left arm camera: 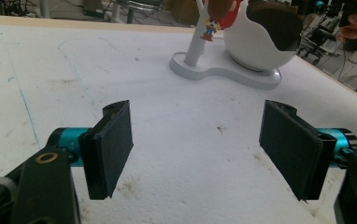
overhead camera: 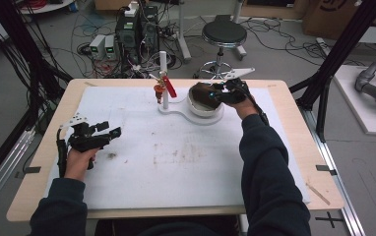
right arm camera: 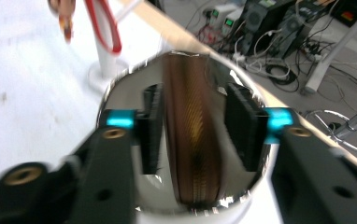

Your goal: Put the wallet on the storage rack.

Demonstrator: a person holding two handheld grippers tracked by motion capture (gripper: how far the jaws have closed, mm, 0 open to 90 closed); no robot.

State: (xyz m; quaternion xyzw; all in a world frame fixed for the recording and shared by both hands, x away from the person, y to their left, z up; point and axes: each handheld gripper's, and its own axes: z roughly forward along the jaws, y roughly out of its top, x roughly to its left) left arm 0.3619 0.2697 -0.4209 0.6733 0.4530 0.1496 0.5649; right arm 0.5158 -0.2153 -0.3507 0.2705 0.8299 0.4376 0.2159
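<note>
Over the white bowl [right arm camera: 120, 88], the right tool [right arm camera: 193, 123] has parted around the brown comb [right arm camera: 190, 140]; it may topple out.

The white bowl [left arm camera: 256, 49] looks like glossy, smooth plastic, and its inner wall [right arm camera: 134, 88] shines like a mirror. The brown ribbed object [right arm camera: 193, 135] inside has a fine ridged sheen. The jaw pads [left arm camera: 113, 149] are matt black and faintly ribbed. The white mat [overhead camera: 176, 162] is matt, scuffed and stained over a pale wooden table [overhead camera: 33, 182].
</note>
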